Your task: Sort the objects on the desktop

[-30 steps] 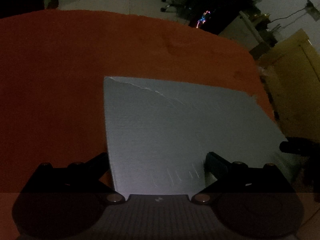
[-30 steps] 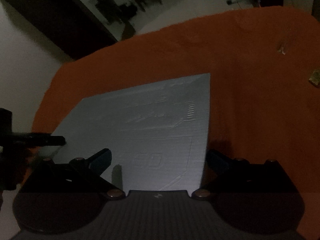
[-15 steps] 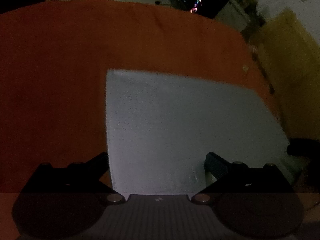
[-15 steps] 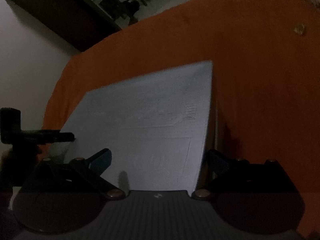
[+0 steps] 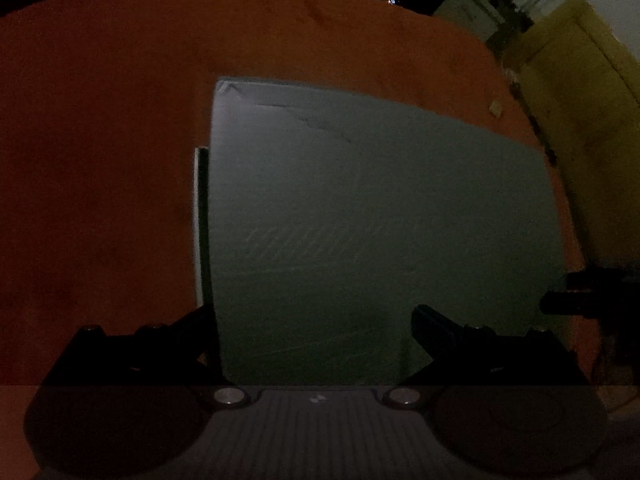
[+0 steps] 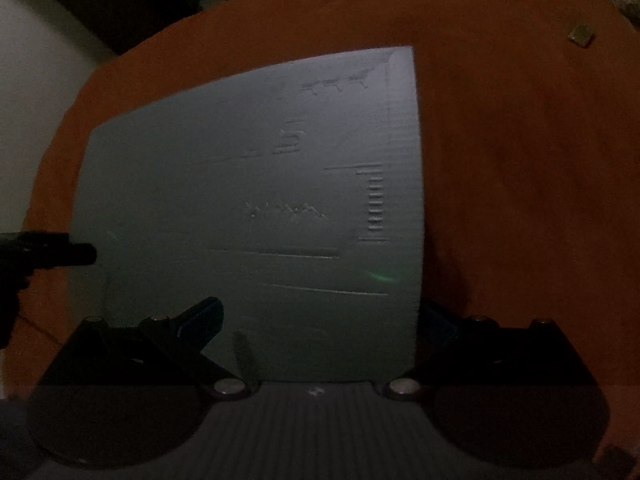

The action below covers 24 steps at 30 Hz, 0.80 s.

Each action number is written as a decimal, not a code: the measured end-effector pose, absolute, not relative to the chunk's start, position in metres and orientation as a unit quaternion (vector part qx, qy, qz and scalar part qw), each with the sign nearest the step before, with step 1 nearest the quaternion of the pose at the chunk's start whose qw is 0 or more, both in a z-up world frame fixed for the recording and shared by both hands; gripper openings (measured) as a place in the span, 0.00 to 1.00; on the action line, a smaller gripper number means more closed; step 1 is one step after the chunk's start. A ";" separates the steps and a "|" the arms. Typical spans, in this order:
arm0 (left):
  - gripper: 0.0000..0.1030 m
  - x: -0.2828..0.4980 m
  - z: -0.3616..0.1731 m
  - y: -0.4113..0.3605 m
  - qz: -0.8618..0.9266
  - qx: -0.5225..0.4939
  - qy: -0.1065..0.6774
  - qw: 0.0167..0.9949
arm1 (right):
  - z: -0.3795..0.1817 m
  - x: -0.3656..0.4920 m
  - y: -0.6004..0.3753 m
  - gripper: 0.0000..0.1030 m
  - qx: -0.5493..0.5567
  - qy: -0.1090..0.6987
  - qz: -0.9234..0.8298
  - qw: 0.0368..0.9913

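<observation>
Left tongs (image 5: 316, 332) gape wide, one finger off the left edge of a grey sheet (image 5: 376, 224), the other over it; no grip seen. Right tongs (image 6: 316, 320) likewise spread, one finger above the sheet (image 6: 256, 200), the other past its right edge. Sheet sits between both tools over the orange surface (image 5: 104, 120), faint embossed marks on its face. Whether it lies flat or is raised cannot be told. Small tan scrap (image 6: 581, 35) lies well apart on the orange surface (image 6: 520, 140). Lighting very dim.
</observation>
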<state>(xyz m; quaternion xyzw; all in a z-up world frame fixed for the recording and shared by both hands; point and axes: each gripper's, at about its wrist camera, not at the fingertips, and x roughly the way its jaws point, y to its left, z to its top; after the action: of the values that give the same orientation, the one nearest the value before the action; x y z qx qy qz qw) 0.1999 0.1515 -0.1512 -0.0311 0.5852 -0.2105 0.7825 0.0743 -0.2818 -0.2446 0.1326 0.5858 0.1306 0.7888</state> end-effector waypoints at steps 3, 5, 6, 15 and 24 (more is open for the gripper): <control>0.99 0.198 -0.136 0.157 -0.214 -0.041 0.582 0.784 | -0.236 0.075 -0.281 1.00 0.135 0.577 0.135 0.794; 0.99 0.197 -0.128 0.161 -0.215 -0.054 0.580 0.784 | -0.232 0.075 -0.279 1.00 0.130 0.577 0.135 0.795; 0.99 0.196 -0.123 0.163 -0.215 -0.060 0.579 0.784 | -0.233 0.077 -0.278 1.00 0.127 0.578 0.131 0.795; 0.99 0.198 -0.119 0.158 -0.211 -0.051 0.584 0.782 | -0.242 0.094 -0.264 1.00 0.123 0.588 0.123 0.790; 0.99 0.208 -0.154 0.162 -0.214 -0.042 0.624 0.750 | -0.268 0.102 -0.246 1.00 0.104 0.611 0.111 0.776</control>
<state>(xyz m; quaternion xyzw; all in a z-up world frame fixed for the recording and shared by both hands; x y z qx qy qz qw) 0.2082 0.1624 -0.1544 -0.0421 0.6245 -0.2135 0.7501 0.1019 -0.2459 -0.2680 0.1039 0.6115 0.1115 0.7764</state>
